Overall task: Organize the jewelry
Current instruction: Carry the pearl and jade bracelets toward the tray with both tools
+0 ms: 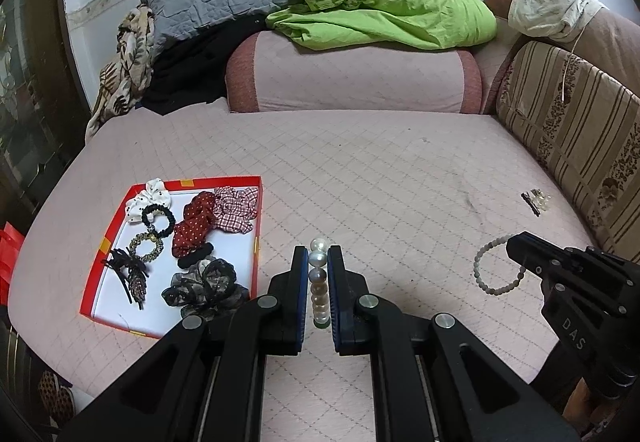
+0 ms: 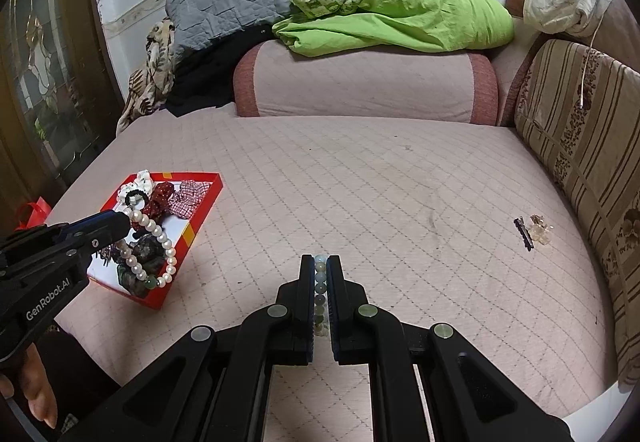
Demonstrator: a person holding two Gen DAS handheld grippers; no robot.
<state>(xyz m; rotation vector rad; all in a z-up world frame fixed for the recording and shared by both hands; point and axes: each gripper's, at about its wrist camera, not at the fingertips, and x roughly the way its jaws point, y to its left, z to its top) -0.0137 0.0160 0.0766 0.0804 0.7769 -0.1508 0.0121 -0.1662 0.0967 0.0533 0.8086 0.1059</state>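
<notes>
over the near bed, my left gripper (image 1: 318,262) pinches the floppy, slippery pearl bracelet (image 2: 150,254) and my right gripper (image 2: 320,274) clamps the pale bead bracelet (image 1: 498,266), both best held across beads.

Red shallow cardboard tray (image 1: 258,202) on the pink quilted bed (image 1: 360,170) at left, fabric scrunchies (image 1: 192,222) and black hair claw (image 1: 128,274) in it, small hair clips (image 1: 536,200) far right, pink bolster cushion (image 1: 352,78) behind, crumpled green sheet (image 1: 384,10) on it.

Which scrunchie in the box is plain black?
The thin black scrunchie beside the white dotted scrunchie; the red scrunchie and checked scrunchie are patterned.
</notes>
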